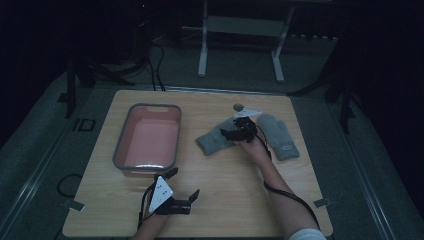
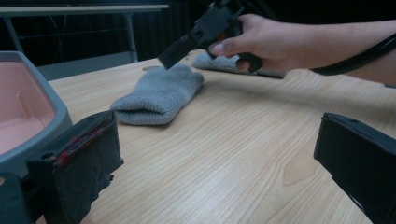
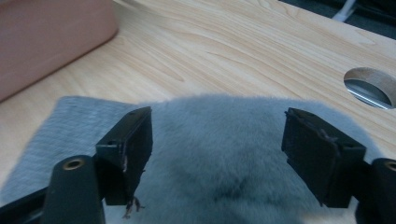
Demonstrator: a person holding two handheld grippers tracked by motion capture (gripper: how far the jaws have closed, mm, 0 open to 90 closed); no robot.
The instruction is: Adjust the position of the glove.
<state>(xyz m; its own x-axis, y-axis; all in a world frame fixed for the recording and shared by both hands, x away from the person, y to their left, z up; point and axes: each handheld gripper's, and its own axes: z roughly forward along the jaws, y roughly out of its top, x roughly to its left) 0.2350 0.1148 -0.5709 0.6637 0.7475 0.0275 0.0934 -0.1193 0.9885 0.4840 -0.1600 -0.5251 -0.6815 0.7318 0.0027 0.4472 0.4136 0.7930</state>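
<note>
Room: dim, dark floor around a light wood-grain tabletop (image 1: pixel 225 200); a white metal frame (image 1: pixel 240 45) stands beyond the far edge.
Left gripper (image 1: pixel 183 186): near the tabletop's near edge, left of centre, jaws wide apart and holding nothing, just above the wood; a grey three-cornered plate on top.
Basin: a rectangular pink plastic basin with a grey rim (image 1: pixel 120 145) sits just beyond the left gripper, toward the left edge, open side up.
Left mitten: a grey knitted mitten (image 1: pixel 212 140) lies flat near the middle of the tabletop, cuff pointing toward the basin.
Right gripper (image 1: pixel 235 129): over the fingertip end of that mitten, jaws apart on either side of the knit, not clamped.
Right mitten: a second grey knitted mitten with a small label on its cuff (image 1: pixel 280 137) lies just beside the hand, toward the right edge.
Hole: a round cable hole (image 1: pixel 238 106) near the far edge.
</note>
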